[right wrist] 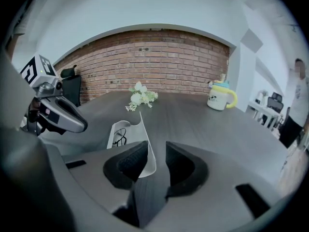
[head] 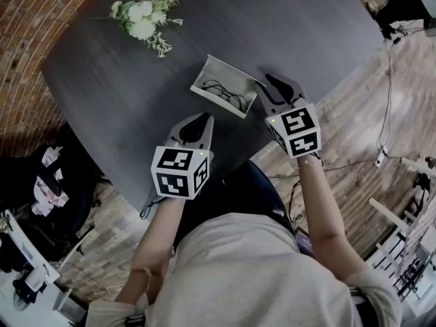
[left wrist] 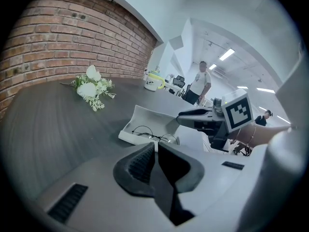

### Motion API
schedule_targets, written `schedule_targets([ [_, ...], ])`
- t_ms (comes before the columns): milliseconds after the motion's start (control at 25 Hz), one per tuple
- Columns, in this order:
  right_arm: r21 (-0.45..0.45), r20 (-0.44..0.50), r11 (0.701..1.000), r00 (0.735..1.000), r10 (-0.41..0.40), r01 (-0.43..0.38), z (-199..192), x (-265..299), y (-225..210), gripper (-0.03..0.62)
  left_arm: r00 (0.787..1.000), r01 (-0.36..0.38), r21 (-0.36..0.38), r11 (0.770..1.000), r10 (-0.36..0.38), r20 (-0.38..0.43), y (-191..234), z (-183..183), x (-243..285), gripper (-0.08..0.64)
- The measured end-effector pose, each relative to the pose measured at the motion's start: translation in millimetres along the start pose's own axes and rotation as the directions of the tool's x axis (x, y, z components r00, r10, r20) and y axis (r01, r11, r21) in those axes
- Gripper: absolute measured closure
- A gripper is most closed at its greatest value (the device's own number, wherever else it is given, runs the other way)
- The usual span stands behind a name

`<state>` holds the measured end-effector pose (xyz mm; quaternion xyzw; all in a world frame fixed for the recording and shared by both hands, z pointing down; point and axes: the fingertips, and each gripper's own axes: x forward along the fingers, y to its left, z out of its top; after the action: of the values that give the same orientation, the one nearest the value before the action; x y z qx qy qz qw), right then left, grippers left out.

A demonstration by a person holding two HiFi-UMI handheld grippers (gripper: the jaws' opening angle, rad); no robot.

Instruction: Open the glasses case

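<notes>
The white glasses case lies open on the dark table, its lid standing up, with black-rimmed glasses in its tray. My right gripper is at the case's right end. In the right gripper view the lid stands between the jaws of the right gripper, close against the left pad, with a gap to the right pad. My left gripper hovers in front of the case, a short way from it. Its jaws meet with nothing between them. The case and glasses lie just beyond them.
A bunch of white flowers lies on the far left part of the table. A mug with a yellow handle stands at the far side. The table's near edge runs just under my grippers. A person stands in the room behind.
</notes>
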<state>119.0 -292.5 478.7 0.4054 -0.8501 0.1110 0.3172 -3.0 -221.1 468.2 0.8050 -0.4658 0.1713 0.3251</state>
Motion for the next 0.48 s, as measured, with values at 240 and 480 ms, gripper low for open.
schedule_targets([
  [240, 0.099, 0.107, 0.995, 0.994, 0.007, -0.017, 23, -25, 12, 0.48, 0.999, 0.015, 0.025, 1.0, -0.016, 0.028, 0, 12, -12, 0.523],
  [480, 0.213, 0.227, 0.972, 0.972, 0.052, -0.102, 46, -59, 39, 0.509, 0.996, 0.029, 0.052, 0.998, -0.033, 0.083, -4, 27, -29, 0.523],
])
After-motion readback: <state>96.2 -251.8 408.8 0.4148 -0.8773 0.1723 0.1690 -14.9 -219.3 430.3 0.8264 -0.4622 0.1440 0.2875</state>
